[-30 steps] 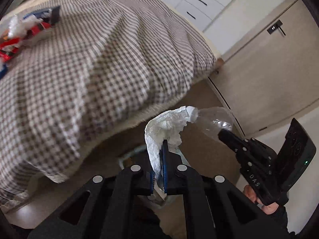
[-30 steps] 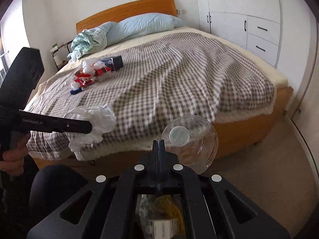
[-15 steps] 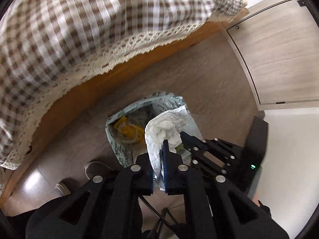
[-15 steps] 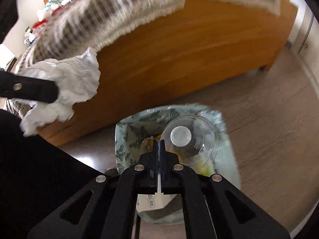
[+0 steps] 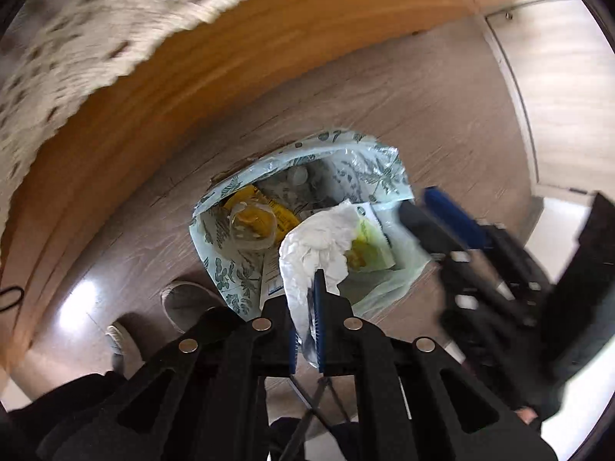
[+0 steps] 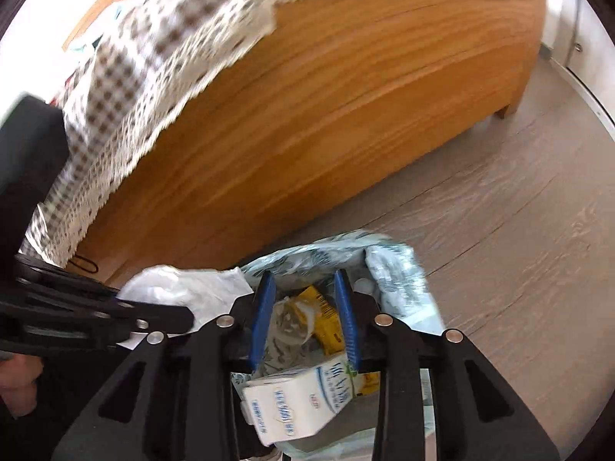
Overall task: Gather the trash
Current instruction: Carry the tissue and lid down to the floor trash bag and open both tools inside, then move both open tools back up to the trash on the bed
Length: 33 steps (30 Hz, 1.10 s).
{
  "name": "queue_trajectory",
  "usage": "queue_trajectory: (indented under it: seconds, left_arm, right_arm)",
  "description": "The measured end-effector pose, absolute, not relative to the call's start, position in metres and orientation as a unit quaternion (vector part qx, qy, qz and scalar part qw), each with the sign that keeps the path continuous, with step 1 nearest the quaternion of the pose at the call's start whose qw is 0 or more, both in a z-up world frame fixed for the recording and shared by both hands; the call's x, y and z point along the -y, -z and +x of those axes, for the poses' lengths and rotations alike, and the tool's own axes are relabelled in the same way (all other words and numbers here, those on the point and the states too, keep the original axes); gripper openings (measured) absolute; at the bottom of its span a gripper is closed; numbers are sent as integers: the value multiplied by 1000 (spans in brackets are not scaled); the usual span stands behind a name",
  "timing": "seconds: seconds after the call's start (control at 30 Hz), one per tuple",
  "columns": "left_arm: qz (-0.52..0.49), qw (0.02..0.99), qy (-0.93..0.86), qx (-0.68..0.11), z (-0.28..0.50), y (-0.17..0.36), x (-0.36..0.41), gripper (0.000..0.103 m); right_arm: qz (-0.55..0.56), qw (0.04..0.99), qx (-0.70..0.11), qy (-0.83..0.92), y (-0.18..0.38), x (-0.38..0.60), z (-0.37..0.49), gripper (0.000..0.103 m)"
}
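Now, left wrist view: left gripper [image 5: 305,307] is clamped on a crumpled white tissue [image 5: 319,242], jaws nearly closed with only the paper between them
Tissue position: above the open mouth of the leaf-print trash bag [image 5: 378,176] standing on the wood-look floor [image 5: 423,96] beside the wooden bed frame [image 5: 192,88]
Bag contents: a yellow wrapper [image 5: 255,215] and a clear plastic bottle [image 5: 300,178]
Neighbour: right gripper [image 5: 434,211], blurred, at the bag's right edge
Right wrist view: right gripper [image 6: 303,315] has its blue pads [image 6: 261,319] spread wide and grips nothing
Below it: the bag [image 6: 399,269], a white carton [image 6: 303,399] lying inside
Left side: left gripper [image 6: 169,317] holding the tissue [image 6: 188,284] at the bag's rim
Backdrop: checked bedspread [image 6: 127,88] hanging over the frame [image 6: 346,107]
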<state>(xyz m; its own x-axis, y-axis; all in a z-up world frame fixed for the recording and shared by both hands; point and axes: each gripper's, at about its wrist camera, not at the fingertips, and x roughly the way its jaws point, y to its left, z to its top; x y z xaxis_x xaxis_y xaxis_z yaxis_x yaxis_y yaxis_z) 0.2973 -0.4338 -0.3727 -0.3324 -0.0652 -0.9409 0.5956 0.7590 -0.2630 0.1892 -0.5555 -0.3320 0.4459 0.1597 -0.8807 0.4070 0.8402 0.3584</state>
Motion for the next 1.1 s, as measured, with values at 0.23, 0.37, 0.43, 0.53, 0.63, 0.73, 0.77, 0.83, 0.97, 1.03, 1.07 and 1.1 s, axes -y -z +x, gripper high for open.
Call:
queue_trajectory:
  seconds: [0.23, 0.37, 0.43, 0.53, 0.63, 0.73, 0.77, 0.83, 0.97, 1.03, 1.07, 1.1]
  left_arm:
    - [221, 531, 307, -758, 289, 397, 468, 42]
    - [229, 538, 285, -760, 289, 403, 471, 64]
    - [217, 540, 290, -760, 292, 399, 469, 64]
    - [215, 559, 282, -750, 298, 395, 466, 64]
    - [207, 560, 278, -753, 299, 393, 463, 64]
    - [214, 567, 288, -741, 295, 385, 463, 65]
    - [216, 570, 293, -737, 295, 381, 463, 65]
    - [214, 572, 297, -734, 292, 377, 461, 68]
    - [211, 572, 299, -734, 286, 372, 454, 69]
    - [197, 575, 310, -731, 283, 364, 449, 69]
    - [189, 574, 316, -732, 282, 361, 445, 69]
    - [177, 571, 319, -735, 281, 358, 441, 69]
  right_arm:
    - [281, 814, -497, 109, 309, 571, 164, 31]
    - [266, 816, -499, 118, 299, 568, 158, 31]
    - [263, 816, -501, 116, 298, 570, 156, 31]
    - [258, 813, -510, 115, 301, 573, 157, 31]
    - [250, 810, -518, 115, 301, 568, 160, 31]
    - [241, 811, -521, 113, 298, 563, 158, 31]
    - [238, 810, -524, 112, 297, 561, 157, 31]
    - [230, 810, -528, 113, 294, 557, 156, 31]
    - [215, 804, -540, 122, 292, 552, 150, 32]
    - [212, 799, -548, 127, 291, 551, 147, 32]
    - [208, 798, -551, 129, 289, 549, 146, 32]
    - [203, 798, -552, 132, 286, 549, 145, 33]
